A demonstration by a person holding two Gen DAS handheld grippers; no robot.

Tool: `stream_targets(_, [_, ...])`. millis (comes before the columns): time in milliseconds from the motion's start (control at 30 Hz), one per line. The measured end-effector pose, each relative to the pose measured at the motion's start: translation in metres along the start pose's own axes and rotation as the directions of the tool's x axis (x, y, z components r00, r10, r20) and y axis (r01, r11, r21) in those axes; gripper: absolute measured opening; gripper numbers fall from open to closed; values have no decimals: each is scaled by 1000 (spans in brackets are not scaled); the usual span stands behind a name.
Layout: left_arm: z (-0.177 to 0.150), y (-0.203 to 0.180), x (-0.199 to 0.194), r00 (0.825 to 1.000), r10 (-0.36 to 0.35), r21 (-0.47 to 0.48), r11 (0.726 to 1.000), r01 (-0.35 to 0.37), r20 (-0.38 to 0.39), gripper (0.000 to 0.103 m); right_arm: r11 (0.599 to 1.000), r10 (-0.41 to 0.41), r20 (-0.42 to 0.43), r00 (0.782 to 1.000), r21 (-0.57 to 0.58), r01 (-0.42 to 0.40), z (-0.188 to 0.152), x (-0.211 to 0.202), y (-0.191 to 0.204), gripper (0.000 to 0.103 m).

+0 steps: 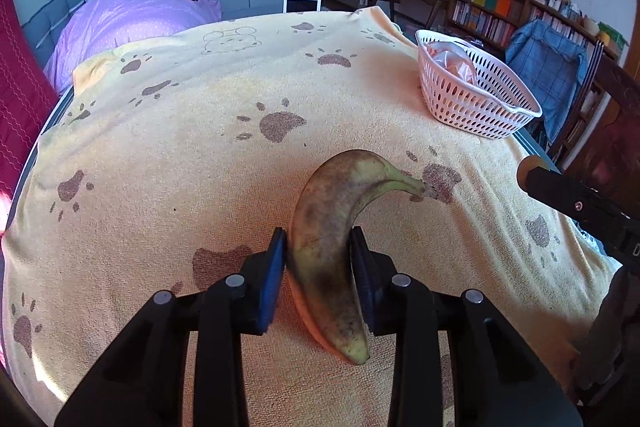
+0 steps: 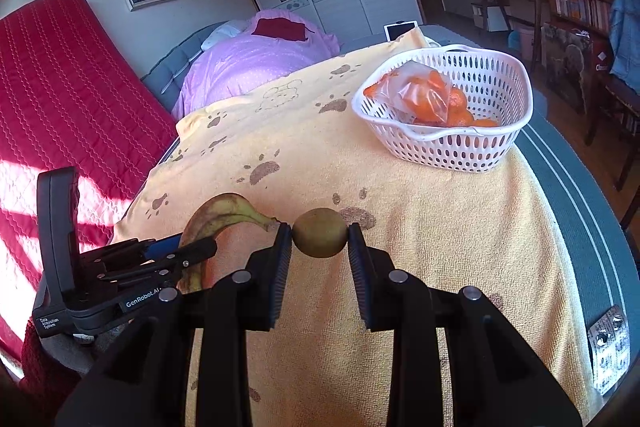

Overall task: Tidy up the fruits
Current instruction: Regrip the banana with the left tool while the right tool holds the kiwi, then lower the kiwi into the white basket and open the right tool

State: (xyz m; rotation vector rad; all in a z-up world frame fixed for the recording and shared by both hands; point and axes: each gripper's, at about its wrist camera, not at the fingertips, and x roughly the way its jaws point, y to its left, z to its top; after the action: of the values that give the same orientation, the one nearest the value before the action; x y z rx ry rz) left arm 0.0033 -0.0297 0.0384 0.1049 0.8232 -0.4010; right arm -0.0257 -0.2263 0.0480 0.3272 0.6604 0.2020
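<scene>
My left gripper (image 1: 319,239) is shut on a brown-spotted banana (image 1: 336,227) over the yellow paw-print towel (image 1: 200,147). The banana's stem points right. My right gripper (image 2: 320,235) is shut on a round green-brown fruit (image 2: 319,233), held just right of the banana's stem (image 2: 224,215). The left gripper (image 2: 188,251) shows in the right wrist view at lower left. A white plastic basket (image 2: 460,147) stands at the towel's far right with a bag of oranges (image 2: 432,95) inside. The basket also shows in the left wrist view (image 1: 472,99).
The towel covers a bed with a grey edge (image 2: 580,207) on the right. A purple quilt (image 2: 256,63) lies beyond the towel and a red padded panel (image 2: 68,87) stands at the left. Bookshelves (image 1: 512,7) and a chair (image 1: 552,67) stand to the right.
</scene>
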Motion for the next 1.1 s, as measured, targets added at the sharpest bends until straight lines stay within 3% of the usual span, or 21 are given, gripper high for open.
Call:
stream_targets(233, [24,-2,-20,997,-7,-35,999,10,83,33,999,-32,75,997,-6,33,23,-13,-8,30])
stream_targets(467, [44,-9,-27,992,-22,-41,999,27,125,33,994,-110,165,980,27,107,57,-23,-34,30])
stream_targets(733, [53,-18,-25,991,-38,-27,999,42,131,33,980,-197,163,967,71,188,81,-1,-71,30])
stream_targets(800, [56,-20,-24,991,-41,-24,999,44,128,33,976,-212,156,965,82,201,80,5,-80,39])
stream_targets(833, [57,-22,-24,991,-41,-20,999,44,128,33,974,-218,159,963,102,204,80,5,-85,57])
stream_targets(867, [58,-22,-23,991,-42,-16,999,44,130,33,971,-224,168,960,124,205,79,5,-89,67])
stream_targets(1100, [69,-37,-20,989,-57,11,998,56,134,33,940,-303,219,928,229,253,72,-10,-111,67])
